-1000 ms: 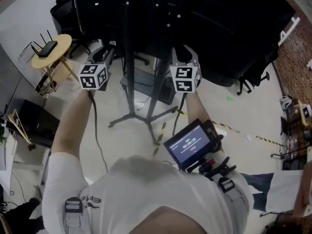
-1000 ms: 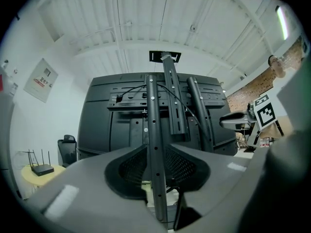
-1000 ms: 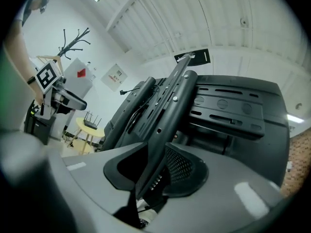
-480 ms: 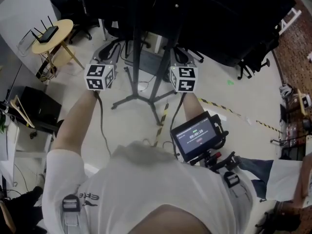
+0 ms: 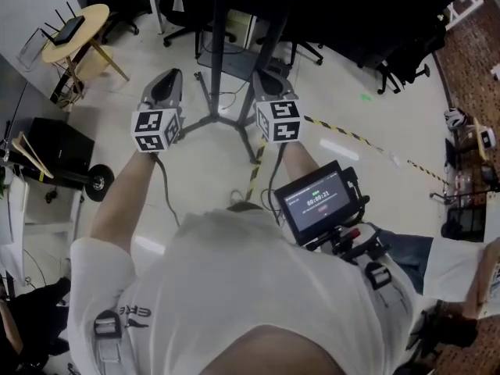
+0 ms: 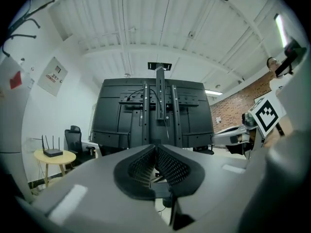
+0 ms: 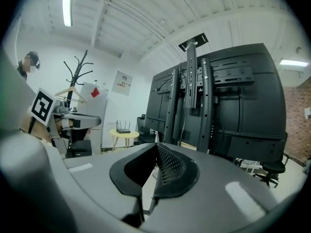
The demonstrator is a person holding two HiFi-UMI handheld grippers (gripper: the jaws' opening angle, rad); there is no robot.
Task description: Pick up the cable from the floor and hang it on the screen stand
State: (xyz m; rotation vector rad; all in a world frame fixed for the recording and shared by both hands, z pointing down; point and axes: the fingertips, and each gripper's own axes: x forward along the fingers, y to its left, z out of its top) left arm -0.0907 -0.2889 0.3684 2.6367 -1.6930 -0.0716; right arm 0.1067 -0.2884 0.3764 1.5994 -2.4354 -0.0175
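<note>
The screen stand stands straight ahead, and its splayed legs rest on the pale floor. In the left gripper view its mast rises up the back of the big black screen. The right gripper view has the same mast and the screen's back. My left gripper is closing, its pads meeting with nothing between them. My right gripper is shut and empty, its pads together. Both are held level, pointing at the stand. I cannot pick out a loose cable on the floor.
A round yellow table with a router stands far left. Office chairs are at the back right. A black case and a wheel lie at the left. Striped tape crosses the floor. A small monitor hangs at the person's chest.
The head view has tilted: the screen has slid to the top edge and the stand's legs now show fully. Both grippers sit lower in view, still side by side before the stand.
</note>
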